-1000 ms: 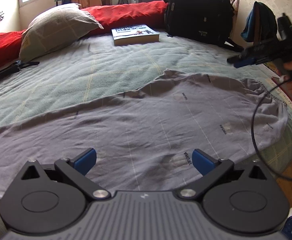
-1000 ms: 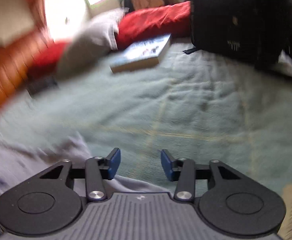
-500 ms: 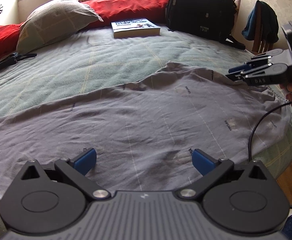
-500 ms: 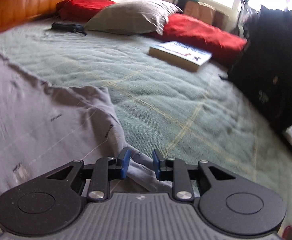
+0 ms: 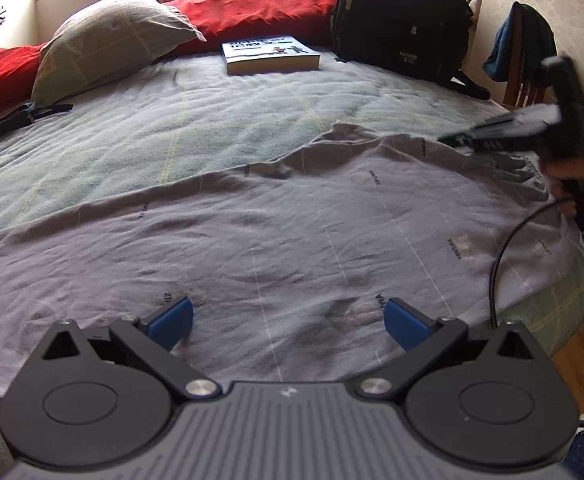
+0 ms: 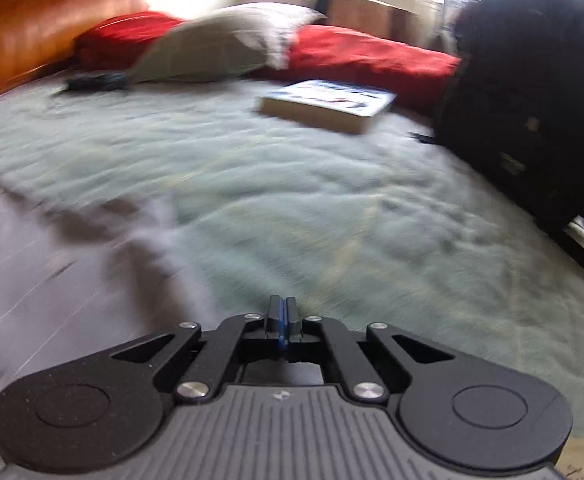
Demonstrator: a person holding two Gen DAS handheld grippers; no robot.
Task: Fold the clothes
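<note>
Broadly, left gripper (image 5: 288, 320) fingers gape above grey garment (image 5: 292, 232); right gripper (image 6: 280, 312) fingers closed at its edge.

Both wrist cams low, near bed (image 5: 220, 128) – share book (image 5: 270, 54), pillow (image 5: 108, 40)

A: What sits right ahead?
B: The black right gripper (image 6: 280, 312), its blue-padded jaws pressed together with nothing visible between them, above the pale green quilted bedspread (image 6: 331, 216).
A: And the clothing?
B: A blurred grey garment (image 6: 44, 260) spreads at left. Farther back lie a paperback book (image 6: 325, 106), grey pillow (image 6: 212, 52) and black backpack (image 6: 531, 92).
</note>
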